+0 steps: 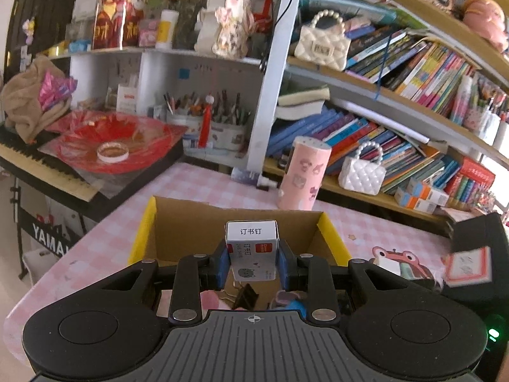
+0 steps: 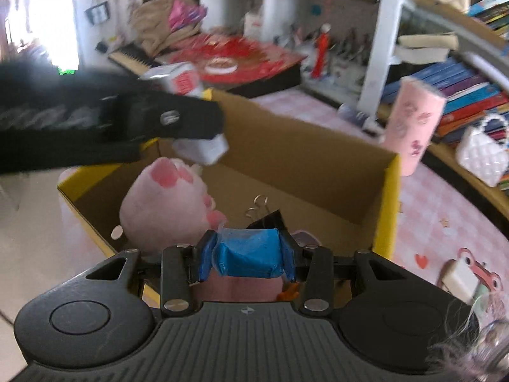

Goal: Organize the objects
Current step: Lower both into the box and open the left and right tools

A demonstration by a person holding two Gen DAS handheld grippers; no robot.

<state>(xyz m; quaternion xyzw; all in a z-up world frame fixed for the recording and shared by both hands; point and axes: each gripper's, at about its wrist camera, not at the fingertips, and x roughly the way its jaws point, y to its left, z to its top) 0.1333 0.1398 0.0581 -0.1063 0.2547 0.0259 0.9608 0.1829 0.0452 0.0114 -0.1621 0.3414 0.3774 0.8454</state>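
Staple box (image 1: 252, 244) labelled 订书钉 clamped by left hand-held gripper (image 1: 253, 262); right (image 2: 246, 256) grips blue packet (image 2: 248, 256).

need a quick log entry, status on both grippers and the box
Left gripper shut on staple box. Right gripper shut on blue packet. Both over cardboard box. Nothing blocking.

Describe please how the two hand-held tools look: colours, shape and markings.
Both look alike. The left tool and right tool have a grey ribbed body with a small crosshair mark, two round black lobes, black linkage bars with silver rivets, and blue pads on the fingers.
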